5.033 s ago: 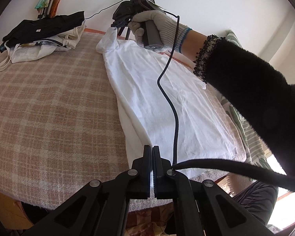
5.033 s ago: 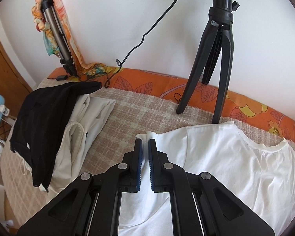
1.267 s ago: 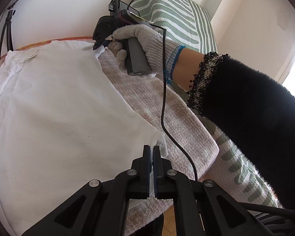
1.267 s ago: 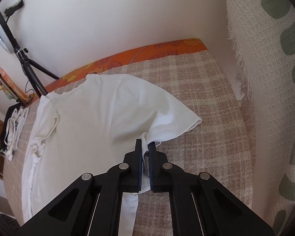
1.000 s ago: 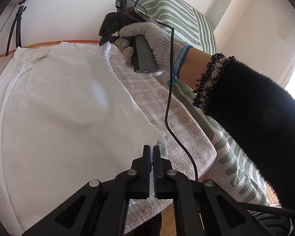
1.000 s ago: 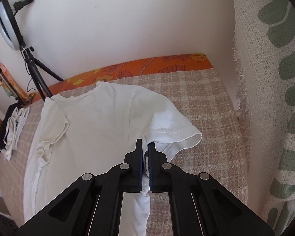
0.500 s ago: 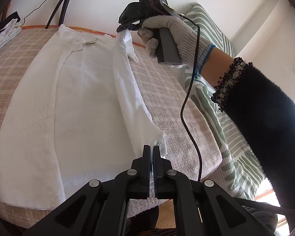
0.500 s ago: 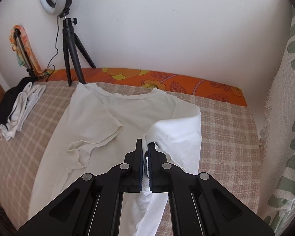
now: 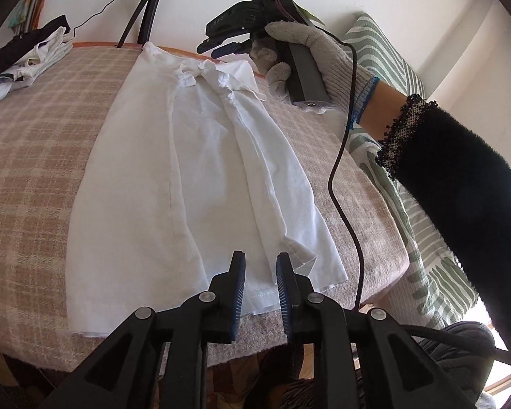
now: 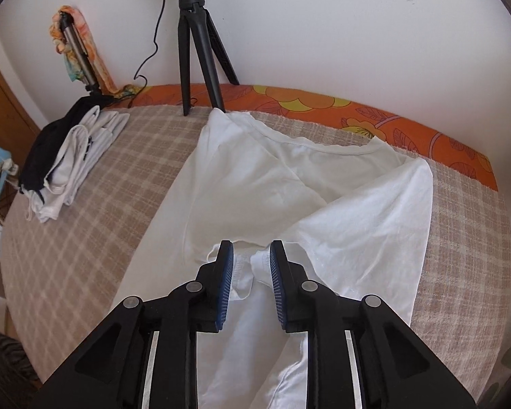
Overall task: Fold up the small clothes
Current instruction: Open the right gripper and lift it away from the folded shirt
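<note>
A white T-shirt (image 9: 204, 170) lies lengthwise on the checked blanket (image 9: 34, 170), both long sides folded in over its middle. My left gripper (image 9: 260, 260) hovers at the hem end. Its jaws are opening, and the folded hem corner lies loose under the gap. In the right wrist view the T-shirt (image 10: 357, 211) shows its neckline at the far side. My right gripper (image 10: 251, 250) is over the folded-in sleeve, jaws opening, with the sleeve hem slack between the pads. A gloved hand (image 9: 323, 51) holds the right gripper (image 9: 221, 42) above the collar end.
A pile of black and white clothes (image 10: 68, 156) sits at the blanket's far left. A black tripod (image 10: 197, 51) and a second stand draped with a scarf (image 10: 78, 47) stand by the wall. An orange flowered cover (image 10: 391, 119) edges the back. A black cable (image 9: 340, 170) hangs at right.
Both grippers carried the shirt's right side leftward over its middle. Their jaws, shut on the cloth before, now stand apart and the cloth has dropped onto the shirt.
</note>
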`<state>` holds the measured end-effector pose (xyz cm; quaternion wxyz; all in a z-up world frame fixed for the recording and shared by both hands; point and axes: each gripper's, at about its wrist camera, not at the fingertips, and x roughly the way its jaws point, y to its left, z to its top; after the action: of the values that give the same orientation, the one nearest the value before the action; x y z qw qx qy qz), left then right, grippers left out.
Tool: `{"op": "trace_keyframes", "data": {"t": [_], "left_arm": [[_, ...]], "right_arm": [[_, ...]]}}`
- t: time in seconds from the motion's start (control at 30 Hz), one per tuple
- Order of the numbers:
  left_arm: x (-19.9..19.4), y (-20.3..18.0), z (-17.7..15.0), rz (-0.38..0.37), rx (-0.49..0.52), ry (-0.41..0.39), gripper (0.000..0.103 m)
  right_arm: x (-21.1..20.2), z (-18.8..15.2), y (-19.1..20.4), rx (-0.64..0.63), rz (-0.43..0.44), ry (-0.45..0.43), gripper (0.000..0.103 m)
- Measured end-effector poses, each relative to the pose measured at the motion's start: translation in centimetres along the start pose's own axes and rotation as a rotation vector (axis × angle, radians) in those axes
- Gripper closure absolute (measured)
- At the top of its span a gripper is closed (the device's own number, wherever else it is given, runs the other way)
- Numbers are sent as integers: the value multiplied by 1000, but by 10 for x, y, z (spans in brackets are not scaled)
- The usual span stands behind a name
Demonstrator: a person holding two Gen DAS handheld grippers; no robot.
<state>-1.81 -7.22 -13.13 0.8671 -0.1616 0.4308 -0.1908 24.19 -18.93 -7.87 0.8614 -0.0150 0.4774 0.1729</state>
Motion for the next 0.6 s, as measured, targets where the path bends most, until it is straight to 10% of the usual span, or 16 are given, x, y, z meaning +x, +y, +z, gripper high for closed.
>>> {"op": "trace_keyframes", "data": {"t": [0.33,0.6], "left_arm": [[-30,43,29,139,118,-62,85],[-18,66,35,140,86,-48,85]], "right_arm": [[-33,-8,-99,308,-76,-74,66],[9,-9,-86,275,-74,39,66]]}}
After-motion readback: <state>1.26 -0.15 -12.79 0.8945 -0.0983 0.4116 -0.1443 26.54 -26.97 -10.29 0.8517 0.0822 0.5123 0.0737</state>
